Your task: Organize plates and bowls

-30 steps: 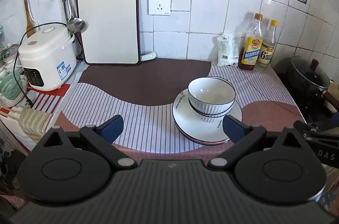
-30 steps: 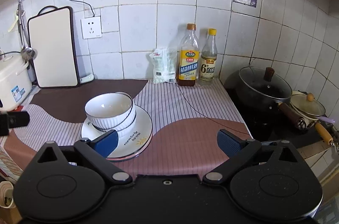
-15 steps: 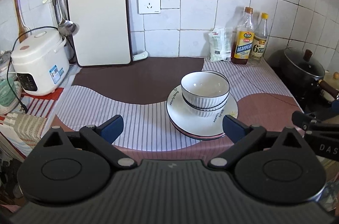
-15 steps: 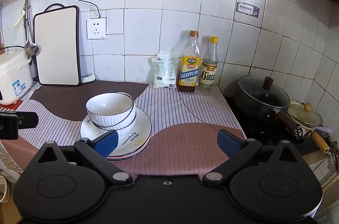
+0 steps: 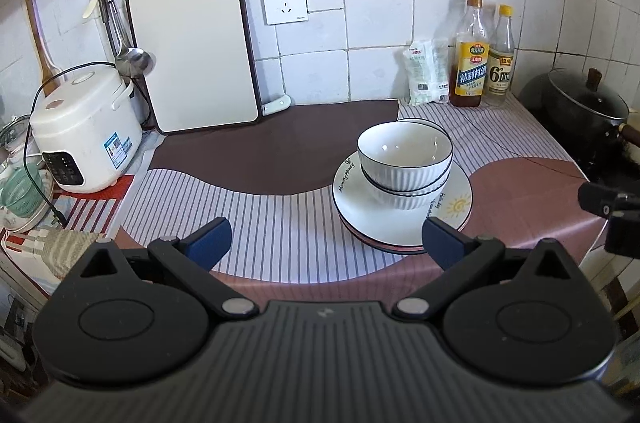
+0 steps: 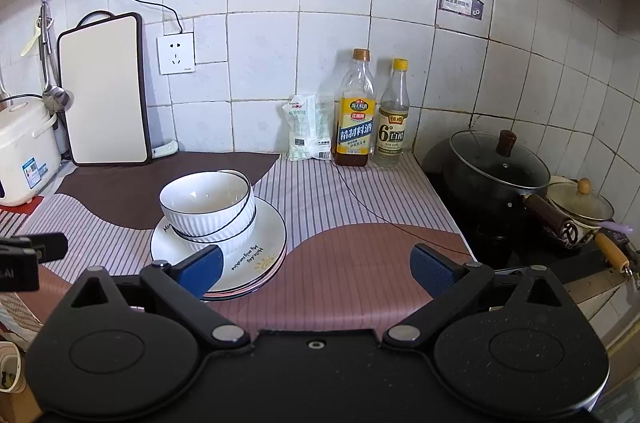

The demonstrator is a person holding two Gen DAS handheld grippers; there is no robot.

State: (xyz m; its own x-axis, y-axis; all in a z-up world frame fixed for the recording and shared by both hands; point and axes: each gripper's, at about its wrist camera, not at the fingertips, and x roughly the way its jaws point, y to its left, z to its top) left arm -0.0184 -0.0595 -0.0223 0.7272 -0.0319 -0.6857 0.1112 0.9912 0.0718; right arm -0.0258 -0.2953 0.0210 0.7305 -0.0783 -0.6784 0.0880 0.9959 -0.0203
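Two white ribbed bowls [image 5: 405,159] [image 6: 208,211] sit nested on a stack of white plates [image 5: 452,211] [image 6: 264,251] with a sun drawing, on the striped counter mat. My left gripper [image 5: 325,243] is open and empty, hovering in front of the counter's edge, left of and nearer than the stack. My right gripper [image 6: 316,269] is open too, holding nothing, near the front edge to the right of the stack. Its left finger overlaps the plates' rim in its own view, but contact cannot be judged.
A rice cooker [image 5: 84,127] and a leaning cutting board [image 5: 196,47] stand at the back left. Two bottles [image 6: 356,111] and a white packet [image 6: 308,133] line the back wall. A lidded black pot [image 6: 496,167] and a small pan [image 6: 580,203] sit on the stove at right.
Both grippers have drawn back and risen a little from the counter, so the stack appears smaller and farther. The bowls and plates have not moved.
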